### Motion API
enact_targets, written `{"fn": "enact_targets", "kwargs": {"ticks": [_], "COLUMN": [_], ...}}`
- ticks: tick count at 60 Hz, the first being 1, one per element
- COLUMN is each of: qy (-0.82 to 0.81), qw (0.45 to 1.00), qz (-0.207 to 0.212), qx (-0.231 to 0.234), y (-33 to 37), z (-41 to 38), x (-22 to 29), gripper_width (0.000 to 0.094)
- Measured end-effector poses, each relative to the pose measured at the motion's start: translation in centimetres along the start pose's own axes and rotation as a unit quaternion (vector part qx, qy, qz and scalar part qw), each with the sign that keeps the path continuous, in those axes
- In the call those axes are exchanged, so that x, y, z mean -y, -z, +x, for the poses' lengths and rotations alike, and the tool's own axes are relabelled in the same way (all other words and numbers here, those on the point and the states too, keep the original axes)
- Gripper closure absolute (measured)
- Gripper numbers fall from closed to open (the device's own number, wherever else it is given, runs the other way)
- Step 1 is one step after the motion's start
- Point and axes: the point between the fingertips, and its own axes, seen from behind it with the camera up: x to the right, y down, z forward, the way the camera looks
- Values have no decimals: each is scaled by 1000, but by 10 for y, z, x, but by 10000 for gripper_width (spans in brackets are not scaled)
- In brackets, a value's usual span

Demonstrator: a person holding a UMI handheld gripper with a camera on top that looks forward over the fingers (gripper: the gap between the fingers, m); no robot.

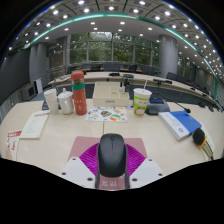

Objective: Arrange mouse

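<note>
A black computer mouse (112,154) sits between the two fingers of my gripper (112,160). The magenta pads (88,157) press against its left and right sides, with no gap that I can see. The mouse points forward along the fingers, over the near part of a pale wooden table (55,142). I cannot tell whether its underside touches the table.
Beyond the fingers stand a red bottle (78,92), two white cups (52,98), a green-banded cup (141,100) and a printed sheet (104,114). A white keyboard (35,124) lies left, a blue notebook (180,122) right. Office desks and chairs fill the background.
</note>
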Motion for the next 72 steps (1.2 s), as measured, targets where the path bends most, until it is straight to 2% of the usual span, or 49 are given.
{"fn": "enact_targets", "kwargs": {"ticks": [5, 17, 19, 24, 25, 27, 34, 43, 58, 72], "qy": [0, -28, -29, -21, -20, -16, -9, -12, -19, 4], "qw": [1000, 997, 997, 997, 997, 998, 999, 999, 998, 999], "qz": [-27, -76, -73, -72, -70, -68, -48, -45, -54, -39], "qx": [2, 10, 10, 2, 0, 0, -14, -23, -15, -20], "y": [-27, -52, -49, -34, -28, -17, 38, 131, 268, 331], "z": [-9, -17, -17, -14, -14, -14, -10, -10, -22, -25], "x": [-22, -60, -57, -47, -44, -37, -12, -9, -50, -74], "gripper_width": [600, 454, 383, 85, 61, 88, 83, 76, 78, 75]}}
